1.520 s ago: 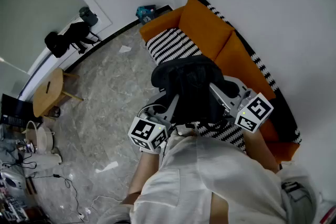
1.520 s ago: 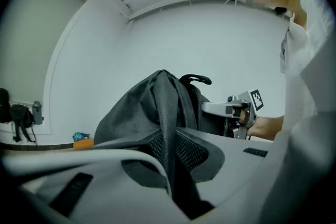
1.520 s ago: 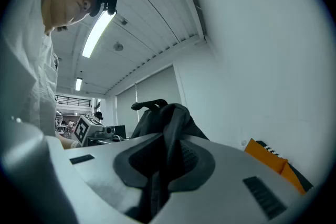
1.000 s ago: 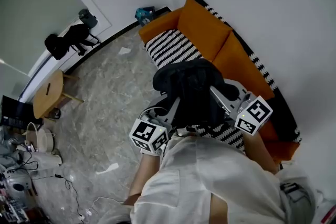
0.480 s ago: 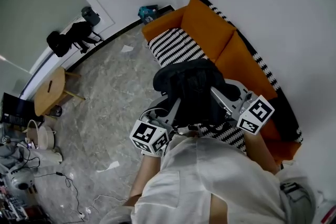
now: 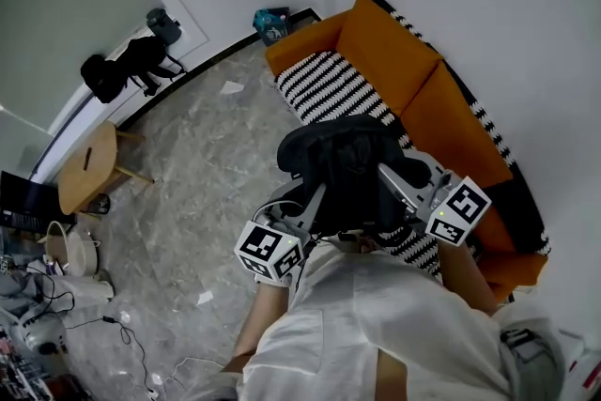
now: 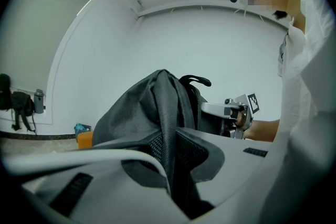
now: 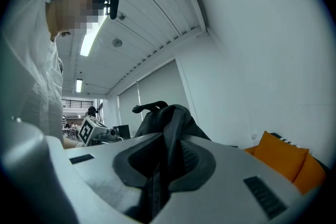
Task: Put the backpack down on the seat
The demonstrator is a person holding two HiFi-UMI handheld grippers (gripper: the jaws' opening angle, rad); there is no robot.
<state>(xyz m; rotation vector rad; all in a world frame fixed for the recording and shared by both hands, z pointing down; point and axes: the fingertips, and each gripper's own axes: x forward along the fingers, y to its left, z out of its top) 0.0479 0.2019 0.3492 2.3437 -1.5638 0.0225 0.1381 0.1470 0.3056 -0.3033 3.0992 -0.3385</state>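
A black backpack [image 6: 344, 166] hangs in the air over the front edge of the orange sofa's striped seat [image 6: 331, 86]. My left gripper [image 6: 312, 199] reaches up to its left side and my right gripper [image 6: 392, 183] to its right side. In the left gripper view the backpack [image 7: 149, 110] rises ahead, and the left gripper [image 7: 172, 157] is shut on a dark strap of it. In the right gripper view the backpack [image 8: 173, 115] shows the same way, with the right gripper [image 8: 164, 160] shut on another strap. Its carry handle [image 8: 147, 107] sticks up on top.
Orange back cushions [image 6: 406, 56] line the wall behind the seat. A small wooden side table [image 6: 86, 166] stands at the left. A black bag on a stand [image 6: 120, 70] leans by the wall, with a teal item [image 6: 272, 19] beside the sofa. Cables and gear [image 6: 38, 296] lie at the lower left.
The backpack stays held up by both grippers in the same pose. The head view has shifted a little, so the sofa sits slightly further right in the picture.
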